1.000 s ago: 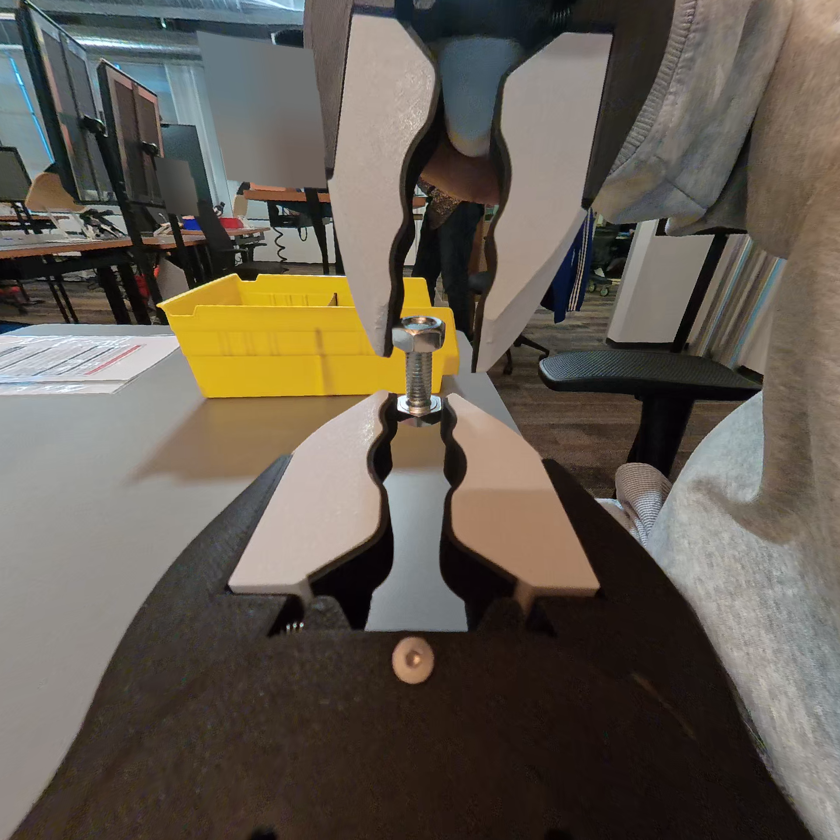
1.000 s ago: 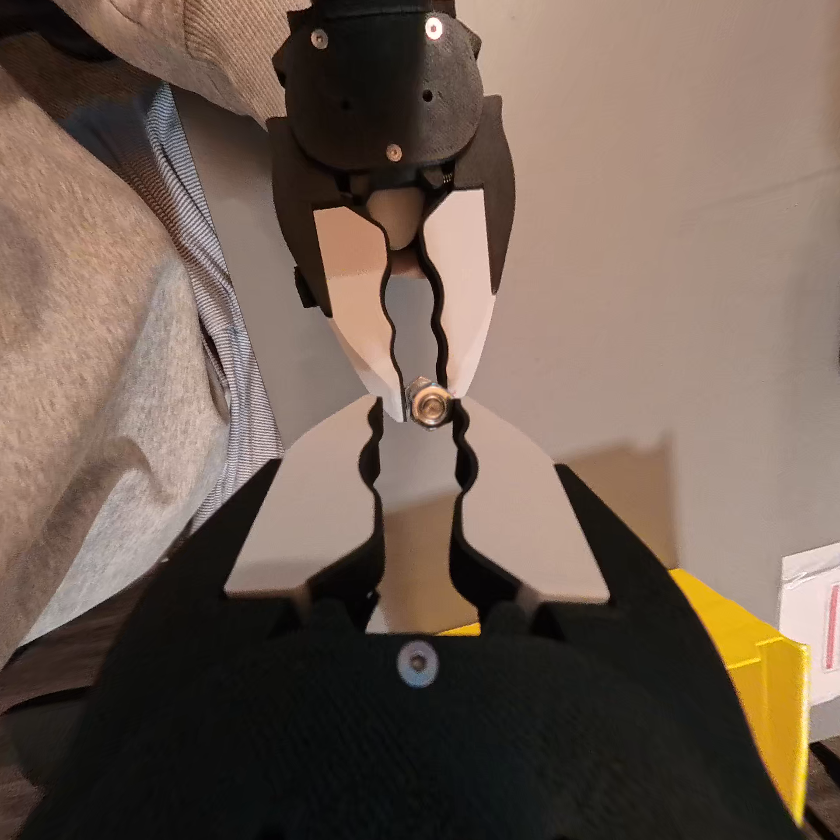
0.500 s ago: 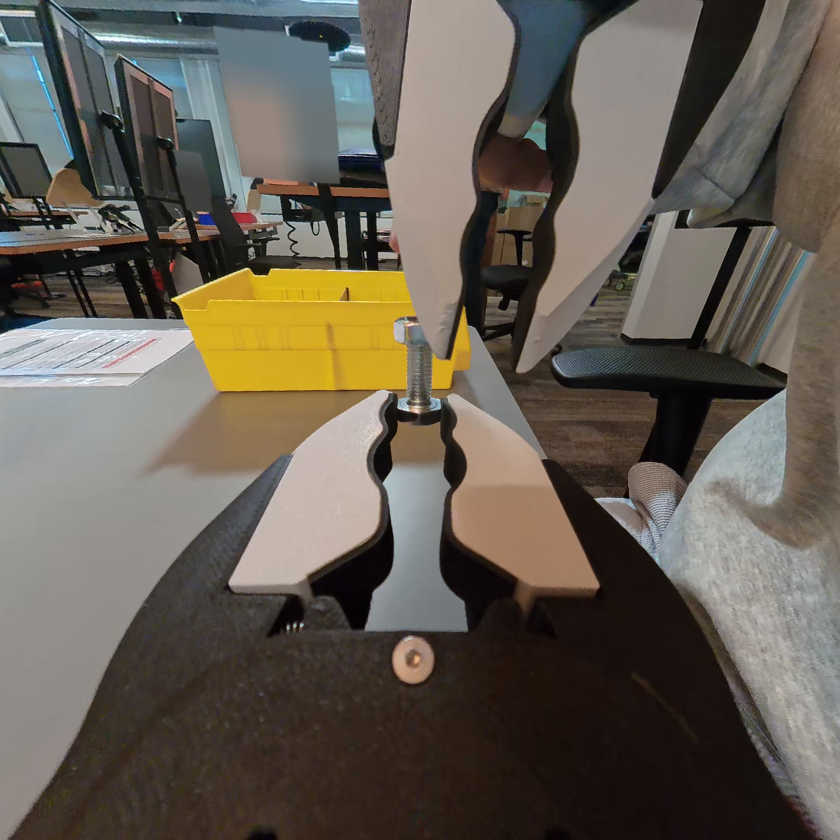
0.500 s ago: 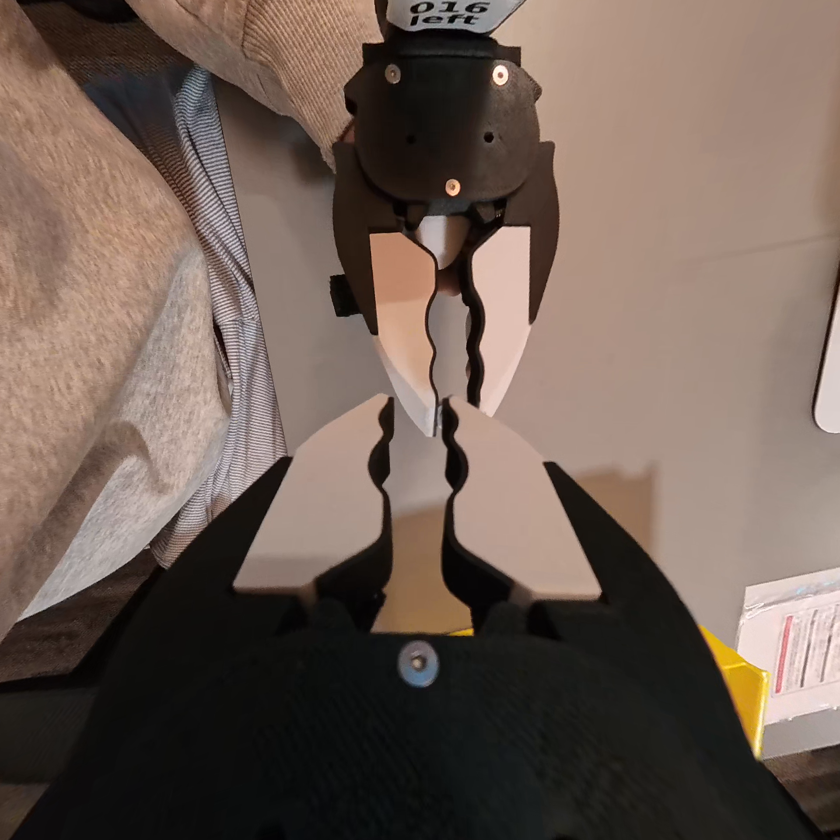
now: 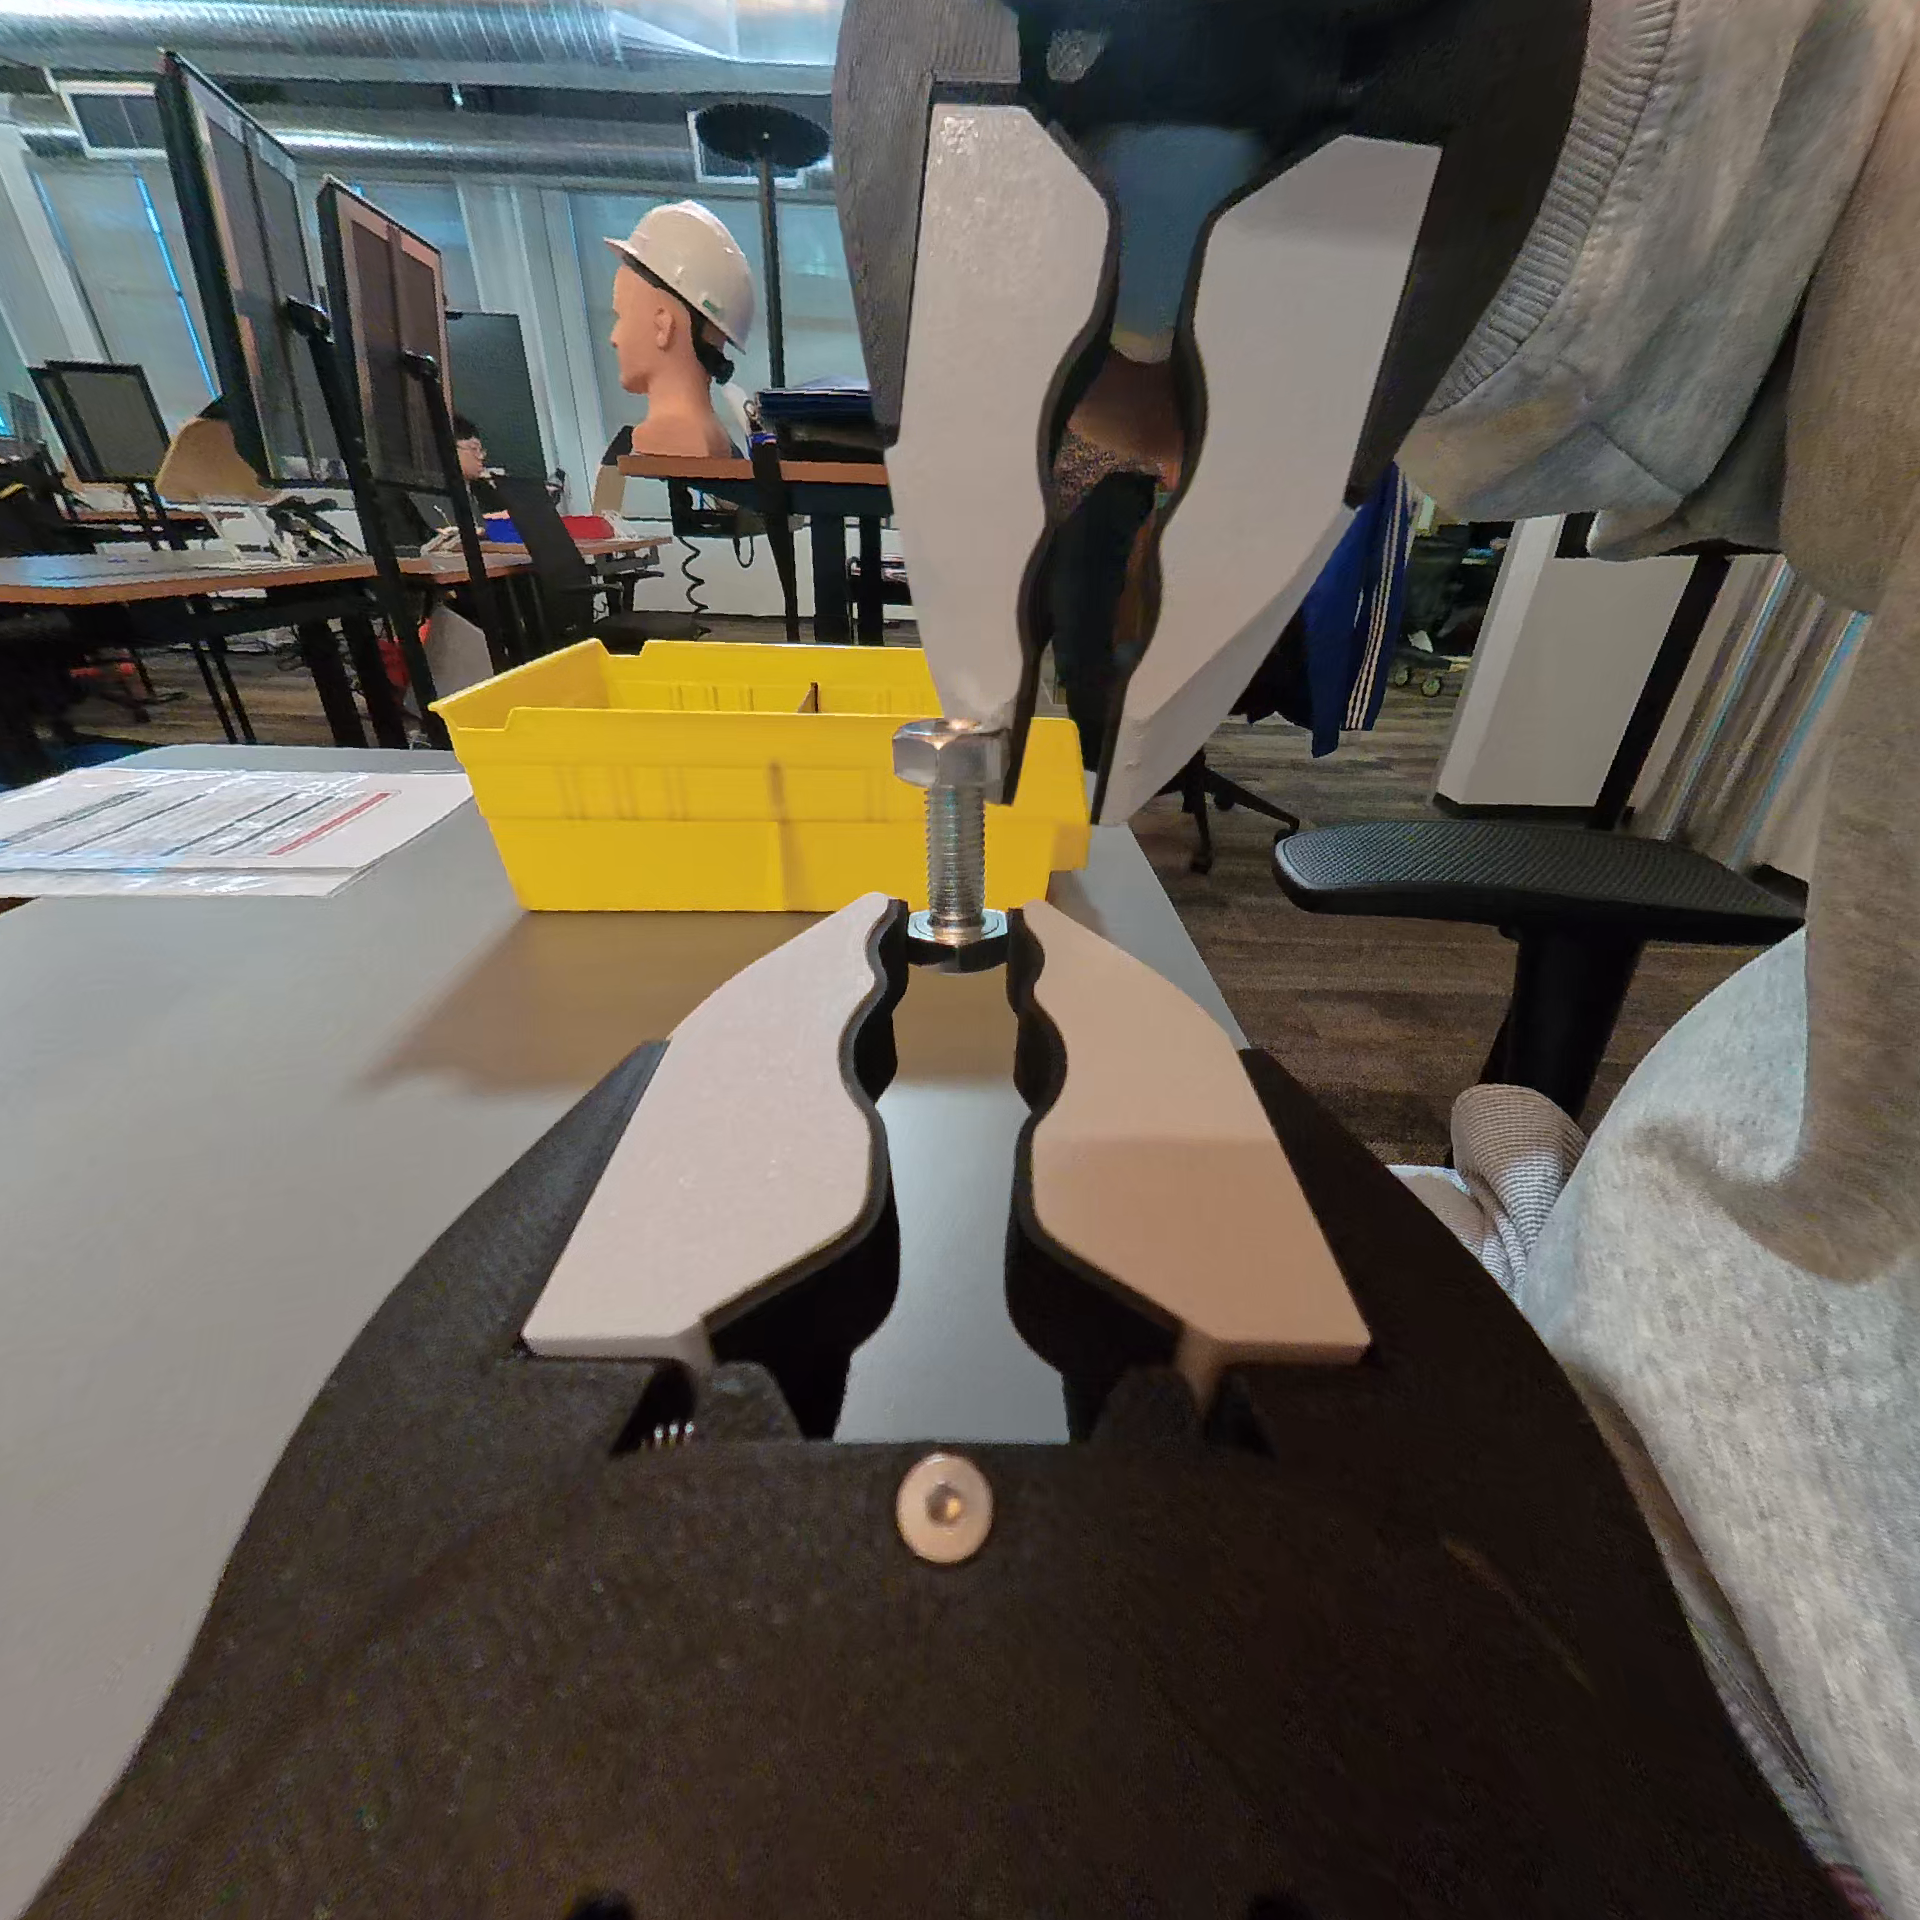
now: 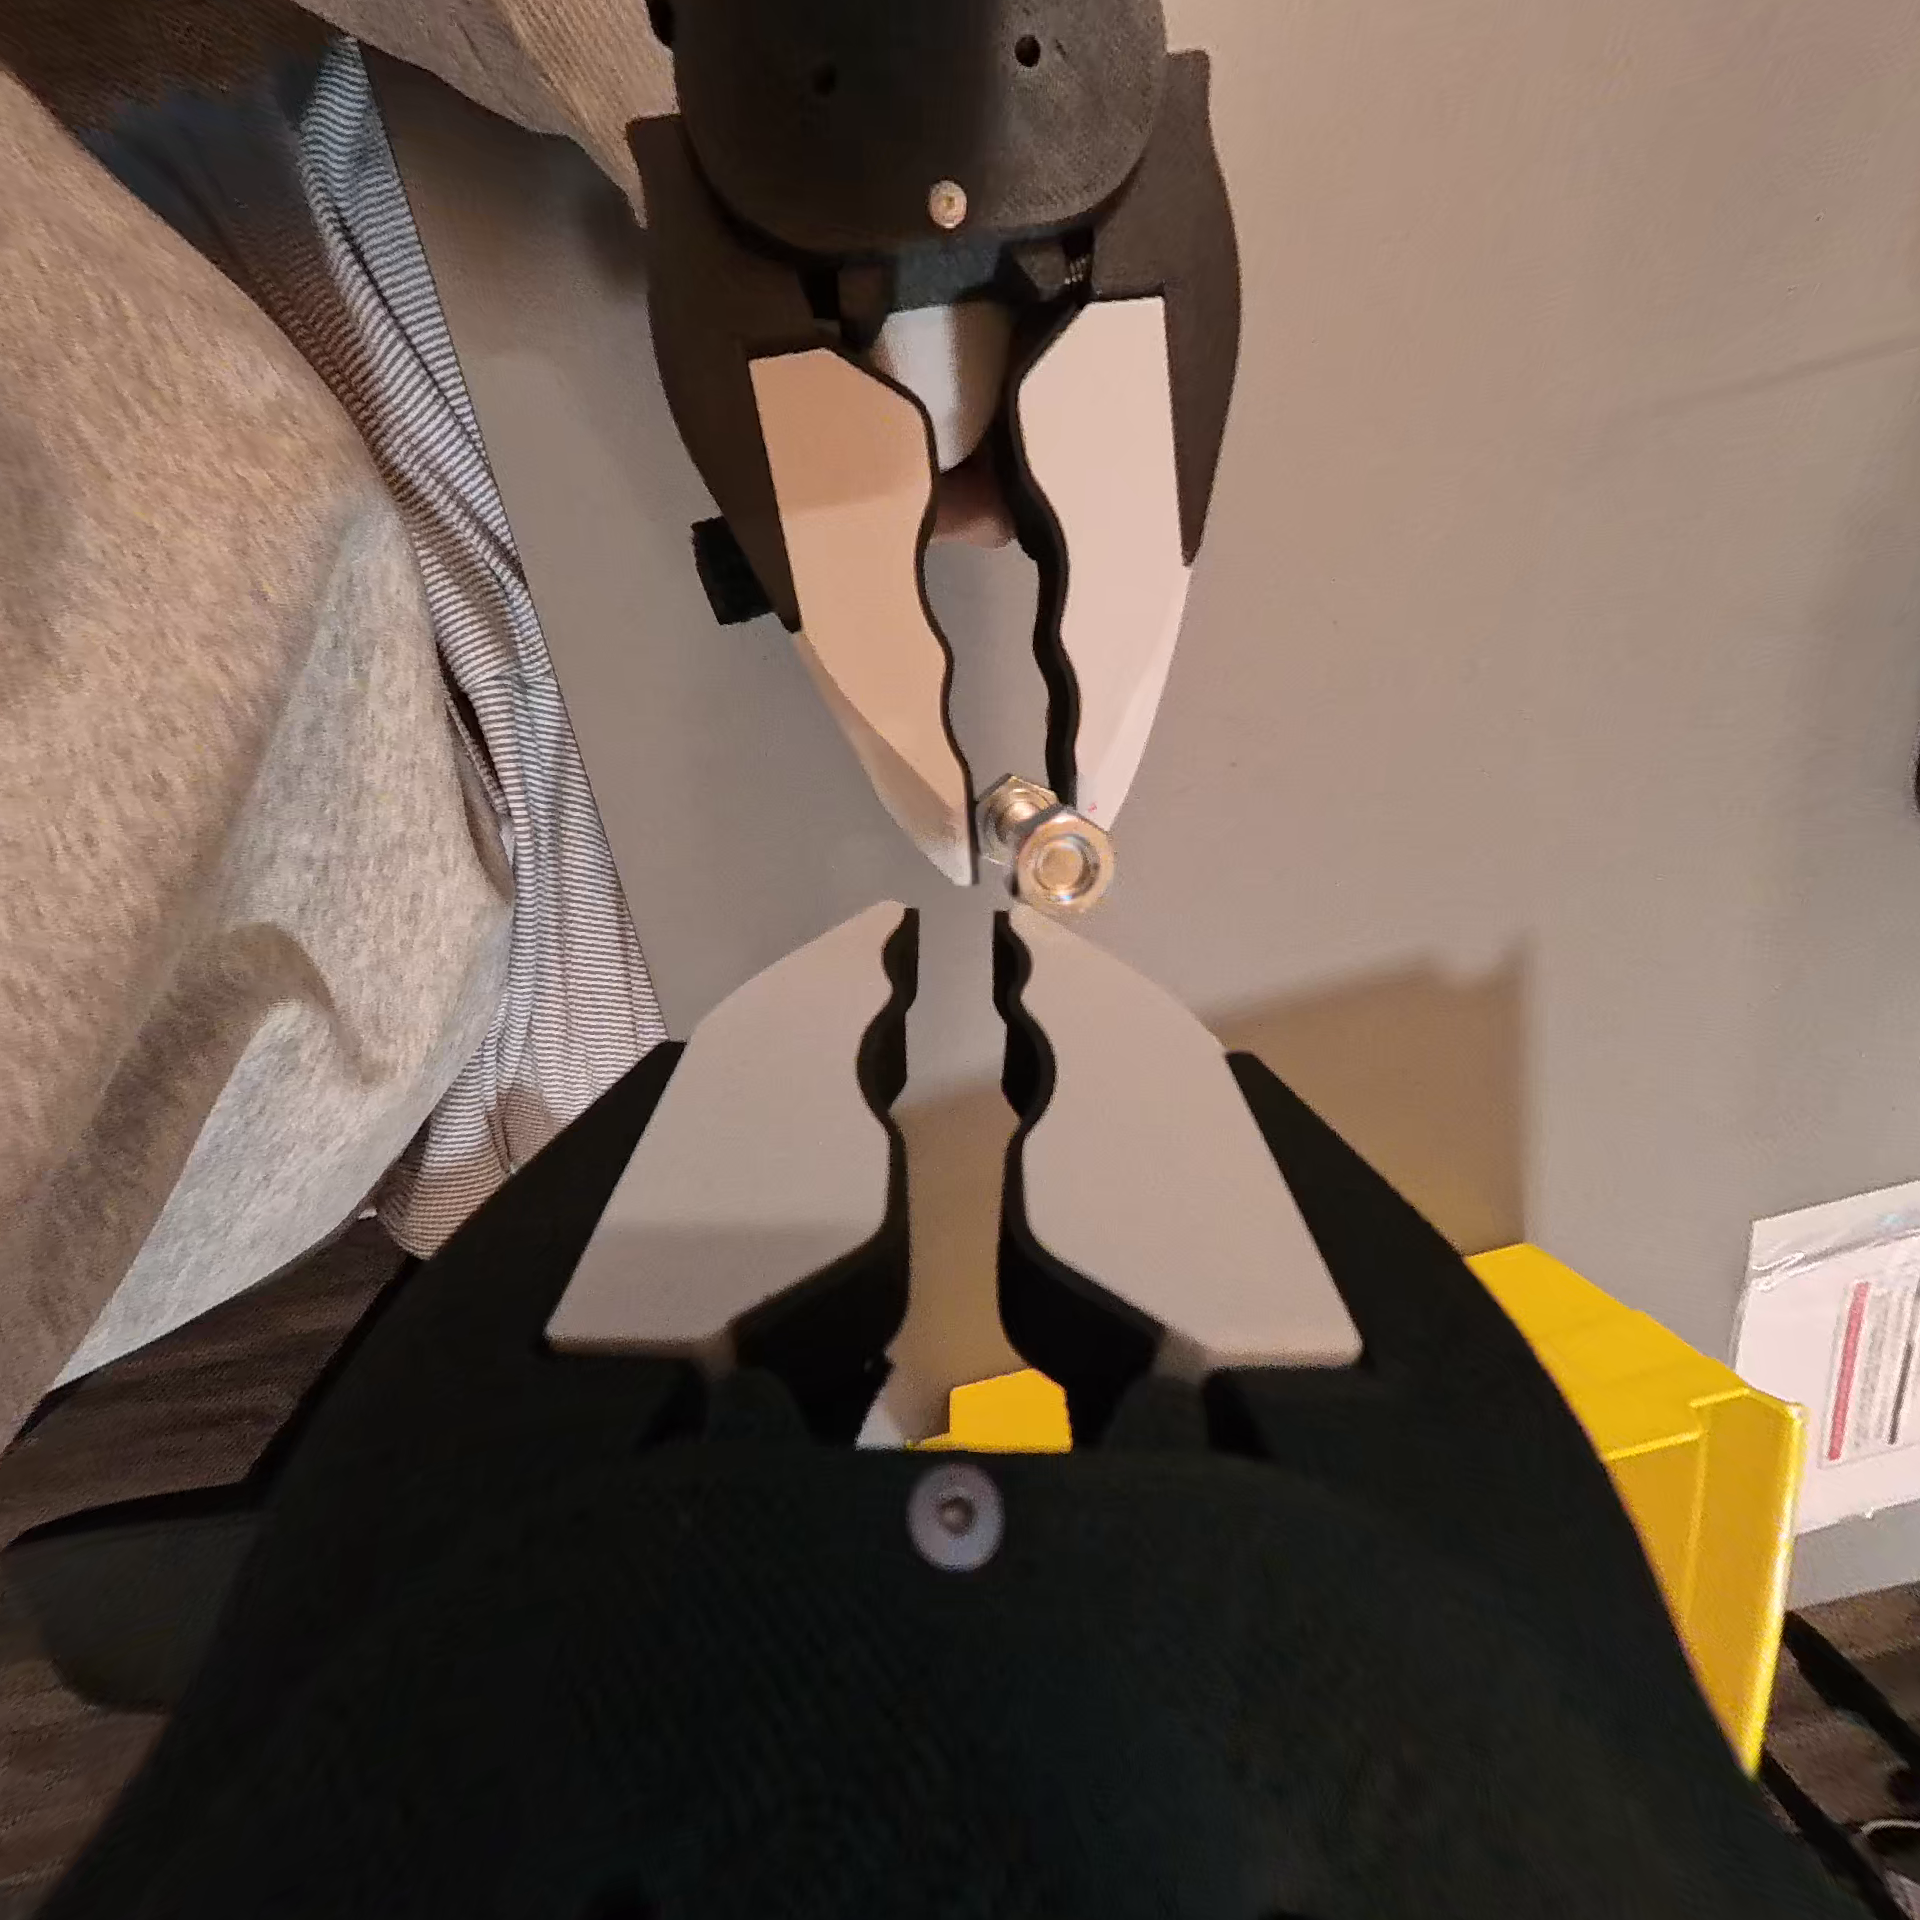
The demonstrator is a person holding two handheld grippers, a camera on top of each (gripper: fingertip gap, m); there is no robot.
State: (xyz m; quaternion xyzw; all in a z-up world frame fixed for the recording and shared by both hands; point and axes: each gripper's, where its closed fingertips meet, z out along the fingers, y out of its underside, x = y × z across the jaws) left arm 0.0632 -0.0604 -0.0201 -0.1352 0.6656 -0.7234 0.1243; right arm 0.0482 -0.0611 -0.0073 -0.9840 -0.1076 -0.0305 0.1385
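Note:
My left gripper [image 5: 956,920] is shut on a steel nut [image 5: 956,927]. A bolt [image 5: 954,831] stands upright in the nut, head on top. My right gripper [image 5: 1055,774] hangs down from above, jaws a little apart and empty. One of its fingertips [image 5: 982,717] touches the side of the bolt head, which is not between the fingers. In the right wrist view my right gripper [image 6: 951,916] shows a narrow empty gap. The bolt head [image 6: 1065,864] sits just beyond its right tip, held by the left gripper [image 6: 1023,831]. All this is above the grey table [image 5: 208,1091].
A yellow bin [image 5: 748,790] stands on the table behind the grippers; it also shows in the right wrist view [image 6: 1662,1455]. A printed sheet [image 5: 208,821] lies at the left. A black office chair [image 5: 1507,873] is beyond the table's right edge. A grey sleeve [image 5: 1714,312] is at the right. Only a small space, under 4 cm, lies between the two pairs of fingers.
One second ago the right gripper's tips were around the bolt head. It then lifted off and shifted aside, and now it is back down with one tip beside the head. The left gripper kept its hold.

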